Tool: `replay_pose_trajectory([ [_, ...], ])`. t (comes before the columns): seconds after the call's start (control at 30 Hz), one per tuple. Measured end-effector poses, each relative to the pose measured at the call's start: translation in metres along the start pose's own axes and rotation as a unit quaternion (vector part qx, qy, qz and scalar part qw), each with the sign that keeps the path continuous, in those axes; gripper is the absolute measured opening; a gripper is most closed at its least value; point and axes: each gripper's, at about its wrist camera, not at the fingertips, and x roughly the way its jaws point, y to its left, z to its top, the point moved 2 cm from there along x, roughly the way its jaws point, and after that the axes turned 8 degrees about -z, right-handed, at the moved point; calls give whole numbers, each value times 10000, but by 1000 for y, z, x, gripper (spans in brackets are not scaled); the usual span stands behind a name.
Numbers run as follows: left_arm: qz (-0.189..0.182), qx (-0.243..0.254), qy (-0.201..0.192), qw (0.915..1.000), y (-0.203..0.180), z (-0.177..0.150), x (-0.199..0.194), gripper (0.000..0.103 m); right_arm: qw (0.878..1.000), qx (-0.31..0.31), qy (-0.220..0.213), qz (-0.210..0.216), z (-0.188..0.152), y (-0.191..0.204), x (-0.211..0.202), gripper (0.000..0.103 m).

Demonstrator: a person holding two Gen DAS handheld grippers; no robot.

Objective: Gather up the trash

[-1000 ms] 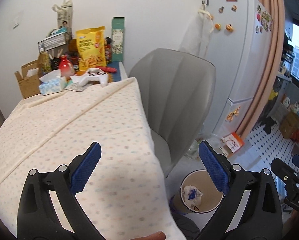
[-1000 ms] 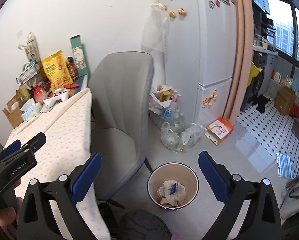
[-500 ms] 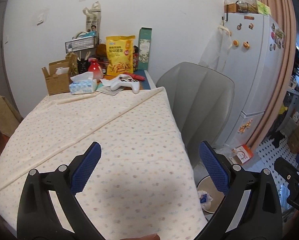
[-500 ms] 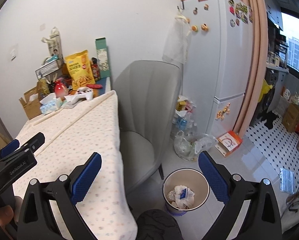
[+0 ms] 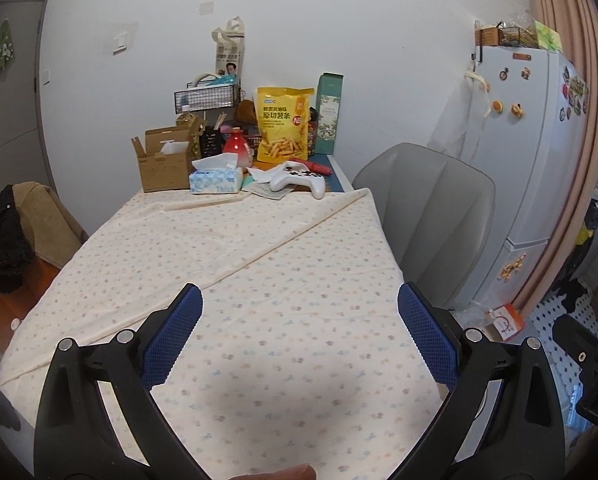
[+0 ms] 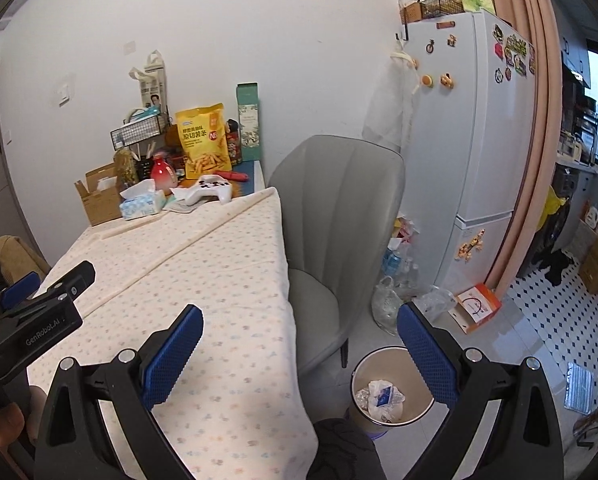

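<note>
We hold the left gripper (image 5: 299, 338) and right gripper (image 6: 299, 356) spread wide, both empty. Crumpled paper (image 5: 263, 174) lies at the table's (image 5: 259, 280) far end beside the controller (image 5: 299, 180); light and soft, we'd pinch its middle. The bin (image 6: 393, 390) stands near right.

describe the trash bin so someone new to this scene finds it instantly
Start at the table with the dotted cream cloth, then drop to the floor off its right edge, in front of the grey chair. The bin is the round, open, beige one there, with crumpled wrappers inside; the bags nearby are clear plastic.
</note>
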Motion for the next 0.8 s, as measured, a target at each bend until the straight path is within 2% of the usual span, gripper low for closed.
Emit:
replay_pose_trajectory([
  [0.3,129,-47,-52,9999,15,-7,-19,97,9998,-129,-40,144,-6,16,-13,95],
  [0.8,152,-70,-137,9998,18,-10,-33,97,9996,-186,-155,148,-8,16,-26,95],
])
